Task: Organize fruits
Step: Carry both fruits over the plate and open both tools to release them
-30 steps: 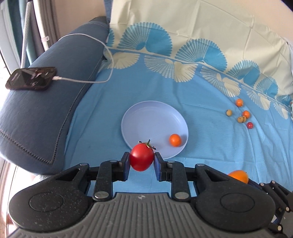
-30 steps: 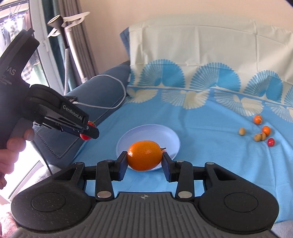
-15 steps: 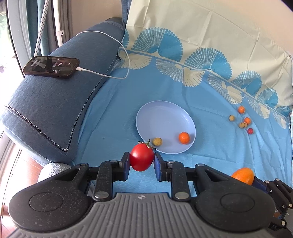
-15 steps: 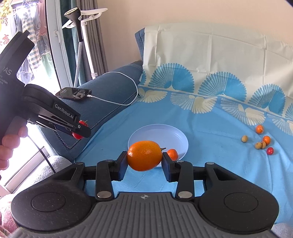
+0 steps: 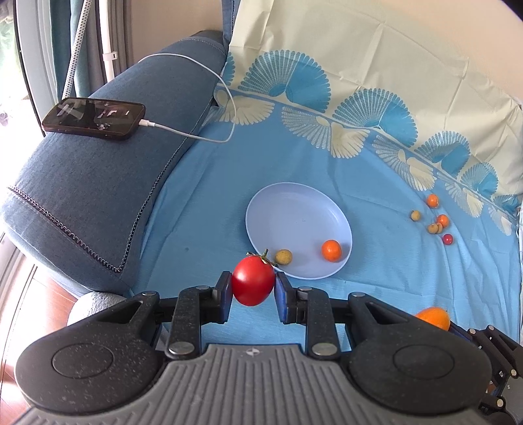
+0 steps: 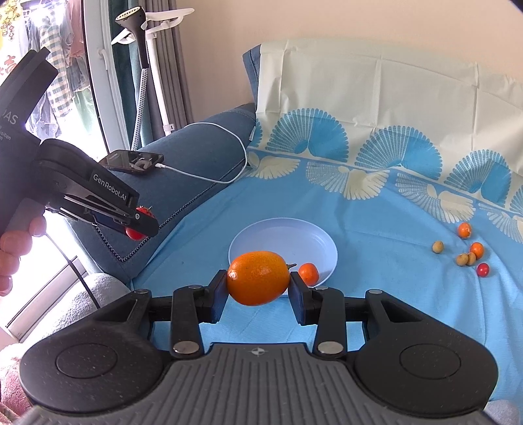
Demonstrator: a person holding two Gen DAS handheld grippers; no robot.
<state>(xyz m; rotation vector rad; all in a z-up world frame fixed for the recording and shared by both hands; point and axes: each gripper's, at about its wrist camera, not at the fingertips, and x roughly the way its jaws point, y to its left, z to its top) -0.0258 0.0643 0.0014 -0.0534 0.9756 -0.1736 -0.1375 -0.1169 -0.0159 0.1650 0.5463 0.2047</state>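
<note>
My left gripper point(image 5: 253, 281) is shut on a red tomato point(image 5: 253, 279) with a green stem, held above the blue sheet just before the near rim of the pale blue plate point(image 5: 294, 209). The plate holds a small orange point(image 5: 331, 250) and a small yellowish fruit point(image 5: 283, 257). My right gripper point(image 6: 258, 278) is shut on a large orange point(image 6: 258, 277), held above the sheet in front of the plate point(image 6: 287, 235). The left gripper with its tomato point(image 6: 134, 232) shows at the left of the right wrist view. Several small loose fruits point(image 5: 436, 219) lie on the sheet to the right.
A blue sofa arm point(image 5: 98, 196) on the left carries a phone point(image 5: 93, 118) with a white charging cable point(image 5: 202, 98). A cream and blue patterned cover point(image 5: 359, 81) drapes the backrest. A garment steamer point(image 6: 137, 26) stands by the window.
Both grippers have pulled back and away from the plate with their fruits still held. The plate looks farther off, and the yellowish fruit on it has come into view.
</note>
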